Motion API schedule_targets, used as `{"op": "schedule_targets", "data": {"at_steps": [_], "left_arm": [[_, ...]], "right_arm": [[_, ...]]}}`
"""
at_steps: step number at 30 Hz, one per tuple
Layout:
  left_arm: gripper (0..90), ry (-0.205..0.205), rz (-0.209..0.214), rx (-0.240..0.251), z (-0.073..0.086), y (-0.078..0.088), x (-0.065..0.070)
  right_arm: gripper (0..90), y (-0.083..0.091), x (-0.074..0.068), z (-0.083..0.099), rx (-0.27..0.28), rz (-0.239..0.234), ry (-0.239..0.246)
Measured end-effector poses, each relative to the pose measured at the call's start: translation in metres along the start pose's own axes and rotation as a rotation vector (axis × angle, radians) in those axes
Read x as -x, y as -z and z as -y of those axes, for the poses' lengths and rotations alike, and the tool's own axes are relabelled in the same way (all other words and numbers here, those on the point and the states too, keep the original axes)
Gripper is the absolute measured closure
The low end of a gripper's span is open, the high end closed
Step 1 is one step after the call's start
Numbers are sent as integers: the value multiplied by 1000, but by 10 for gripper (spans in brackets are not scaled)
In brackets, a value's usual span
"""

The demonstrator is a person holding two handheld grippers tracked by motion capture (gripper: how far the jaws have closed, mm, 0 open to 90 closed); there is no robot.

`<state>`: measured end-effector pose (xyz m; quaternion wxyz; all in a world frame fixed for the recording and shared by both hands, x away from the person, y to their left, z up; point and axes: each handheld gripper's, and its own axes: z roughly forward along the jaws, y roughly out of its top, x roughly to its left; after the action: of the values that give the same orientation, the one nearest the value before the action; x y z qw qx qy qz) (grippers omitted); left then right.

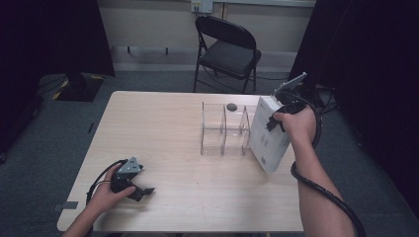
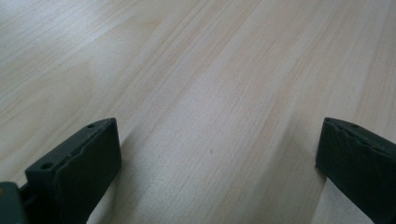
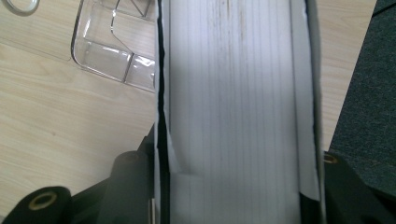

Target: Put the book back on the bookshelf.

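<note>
In the high view the right hand-held gripper (image 1: 276, 118) clamps a white book (image 1: 267, 134) upright at the tabletop's (image 1: 163, 128) right edge, just beside the clear rack (image 1: 225, 129); slotting it in looks left to do. The left gripper view shows the left hand-held gripper (image 2: 215, 154) wide open, empty, over bare wood. The right gripper view shows jaws pressing both book covers (image 3: 233, 93), the rack (image 3: 112, 51) beside.

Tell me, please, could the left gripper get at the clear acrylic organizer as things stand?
Probably yes. The left gripper rests open near the table's front edge, and bare tabletop lies between it and the clear acrylic organizer. The white book in the right gripper stands on the organizer's far side.
</note>
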<state>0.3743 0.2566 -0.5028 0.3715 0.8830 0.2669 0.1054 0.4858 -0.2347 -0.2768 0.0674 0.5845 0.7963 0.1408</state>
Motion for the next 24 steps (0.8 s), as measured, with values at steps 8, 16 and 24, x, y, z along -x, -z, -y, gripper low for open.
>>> {"op": "schedule_targets", "data": {"at_steps": [8,16,24], "left_arm": [[0,-1,0,0,0,0,0],[0,0,0,0,0,0,0],[0,-1,0,-1,0,0,0]], "right_arm": [[523,-1,0,-6,14,7,-23],[523,-2,1,-9,24,7,-35],[523,-3,1,-13,24,14,-42]]}}
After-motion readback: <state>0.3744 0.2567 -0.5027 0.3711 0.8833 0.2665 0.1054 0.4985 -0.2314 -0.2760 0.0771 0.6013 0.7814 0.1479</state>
